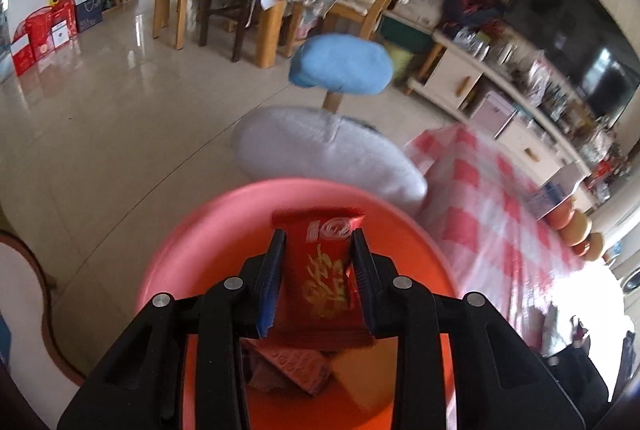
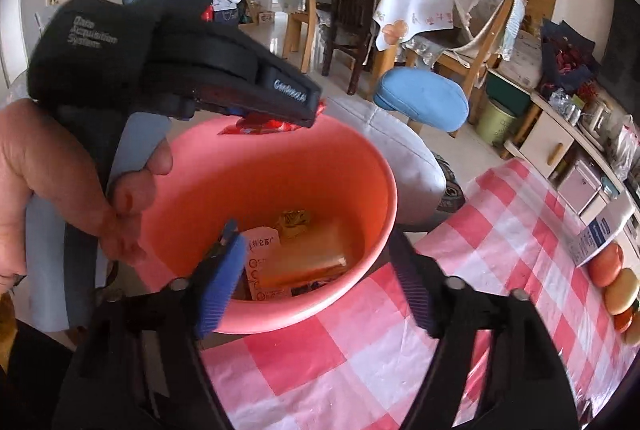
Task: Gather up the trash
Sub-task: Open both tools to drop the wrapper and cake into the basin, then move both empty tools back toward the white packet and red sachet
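My left gripper (image 1: pixel 318 242) is shut on a red snack wrapper (image 1: pixel 320 270) with gold lettering and holds it above the pink basin (image 1: pixel 200 230). In the right wrist view the left gripper (image 2: pixel 312 109) hangs over the far rim of the basin (image 2: pixel 372 157), the red wrapper (image 2: pixel 260 126) showing under it. Several wrappers (image 2: pixel 296 258) lie on the basin's bottom. My right gripper (image 2: pixel 320 250) is open and empty, its left fingertip (image 2: pixel 228 262) over the basin's near rim.
The basin stands at the edge of a table with a red-and-white checked cloth (image 2: pixel 480 270). Apples (image 2: pixel 608 266) and a white box (image 2: pixel 604 234) lie at the right. A grey cushion (image 2: pixel 400 149), a blue stool (image 2: pixel 424 97) and dining chairs stand beyond.
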Motion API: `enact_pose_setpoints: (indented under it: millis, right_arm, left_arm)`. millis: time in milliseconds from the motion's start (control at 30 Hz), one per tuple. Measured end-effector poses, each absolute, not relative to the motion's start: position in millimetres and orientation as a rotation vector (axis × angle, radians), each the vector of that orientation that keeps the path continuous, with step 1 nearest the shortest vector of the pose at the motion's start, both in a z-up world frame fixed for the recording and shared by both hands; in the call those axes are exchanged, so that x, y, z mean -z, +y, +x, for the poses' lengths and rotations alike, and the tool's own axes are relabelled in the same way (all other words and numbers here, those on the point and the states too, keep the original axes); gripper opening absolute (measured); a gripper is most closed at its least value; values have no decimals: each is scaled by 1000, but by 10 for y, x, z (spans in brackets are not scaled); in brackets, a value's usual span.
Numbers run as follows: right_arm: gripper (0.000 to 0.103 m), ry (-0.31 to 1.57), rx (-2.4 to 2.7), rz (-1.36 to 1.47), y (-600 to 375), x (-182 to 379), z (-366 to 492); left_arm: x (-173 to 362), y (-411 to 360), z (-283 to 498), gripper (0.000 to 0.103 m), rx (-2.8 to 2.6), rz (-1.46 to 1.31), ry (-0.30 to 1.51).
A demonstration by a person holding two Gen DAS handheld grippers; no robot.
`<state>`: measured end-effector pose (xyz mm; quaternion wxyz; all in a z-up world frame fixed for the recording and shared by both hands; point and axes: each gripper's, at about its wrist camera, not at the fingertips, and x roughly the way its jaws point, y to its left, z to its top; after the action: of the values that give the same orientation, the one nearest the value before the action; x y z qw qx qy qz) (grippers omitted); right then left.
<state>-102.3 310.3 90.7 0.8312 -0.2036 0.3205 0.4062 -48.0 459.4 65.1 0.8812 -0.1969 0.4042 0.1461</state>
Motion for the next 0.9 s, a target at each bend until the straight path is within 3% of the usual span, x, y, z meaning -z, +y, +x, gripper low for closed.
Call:
enact_pose_setpoints:
  millis: [133,300,500,900]
  right_arm:
    - [84,688,-824,-367,2878,-910,-1020]
    - [91,678,-765,-311,2470,-1028,-1077]
    - [93,687,-703,-267,2046,-1118,-1163]
    - [95,683,-617,-223,1321,-1140,-1402]
  left_arm:
    - [-676,4577,-515,63,-340,-382,838]
    - [-780,4436,-529,78,-319,-348,803]
    - [-924,4131,-504,87,-237,-289,762]
    - [-1291,3572,-644,90,-54,-331,623]
